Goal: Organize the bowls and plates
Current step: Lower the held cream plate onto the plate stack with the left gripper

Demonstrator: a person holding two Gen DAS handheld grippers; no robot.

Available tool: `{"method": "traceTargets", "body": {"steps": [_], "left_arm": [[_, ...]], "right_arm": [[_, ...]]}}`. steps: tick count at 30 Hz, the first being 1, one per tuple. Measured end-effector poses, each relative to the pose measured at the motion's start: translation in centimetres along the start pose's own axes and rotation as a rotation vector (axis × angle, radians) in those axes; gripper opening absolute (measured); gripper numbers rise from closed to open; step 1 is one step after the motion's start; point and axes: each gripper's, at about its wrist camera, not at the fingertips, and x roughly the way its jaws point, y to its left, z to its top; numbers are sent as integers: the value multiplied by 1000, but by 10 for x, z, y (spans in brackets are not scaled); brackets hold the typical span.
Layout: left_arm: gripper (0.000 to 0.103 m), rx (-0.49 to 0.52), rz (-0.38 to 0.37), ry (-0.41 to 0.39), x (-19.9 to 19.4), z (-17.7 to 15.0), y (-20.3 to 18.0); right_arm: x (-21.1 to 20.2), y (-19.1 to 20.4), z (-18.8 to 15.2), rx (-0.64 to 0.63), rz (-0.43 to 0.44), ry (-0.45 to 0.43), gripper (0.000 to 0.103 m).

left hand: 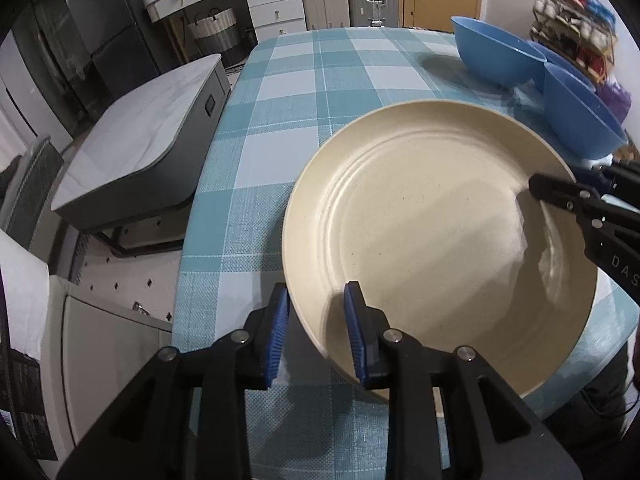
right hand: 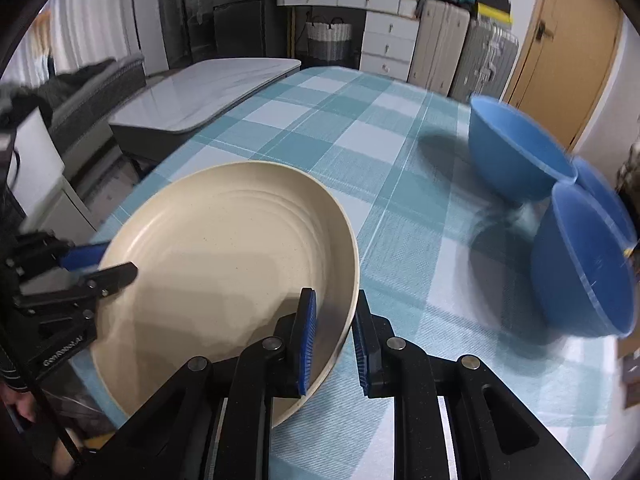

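A large cream plate [left hand: 432,216] sits low over the checked tablecloth [left hand: 320,92], at the table's near end. My left gripper [left hand: 317,290] straddles the plate's near-left rim, one blue pad outside and one inside, with slack around the rim, so it is open. On the opposite rim, my right gripper [right hand: 335,293] is shut on the cream plate [right hand: 224,264]. The right gripper [left hand: 570,178] shows at the plate's right side in the left wrist view. The left gripper [right hand: 116,260] shows at the plate's left side in the right wrist view. Three blue bowls [left hand: 496,56] [right hand: 516,152] cluster at the far right, tilted against each other.
A low grey table [left hand: 140,140] stands just off the tablecloth's left edge. A wire rack of small items [left hand: 572,20] sits behind the bowls. White drawers [left hand: 276,4] and suitcases [right hand: 480,56] line the far wall. A person's dark clothing [left hand: 592,392] is at the table's near edge.
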Motion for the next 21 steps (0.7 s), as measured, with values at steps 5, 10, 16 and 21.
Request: {"method": "traceTargets", "body": {"steps": [5,10,16,21], "left_arm": [[27,2,8,4,1,0,-1],[32,0,-11,18,1,0,0],[32,-22,-36,21,1,0,2],[32,-40,-55,23,0,-1,4]], "right_arm": [[-1,5,0,-43,-51,-21,18],[1,9,-1,-81,-96,-22,19],[5,7,-3,-85,-87,2,20],[14,-2,-5,-33,-10,50,20]]}}
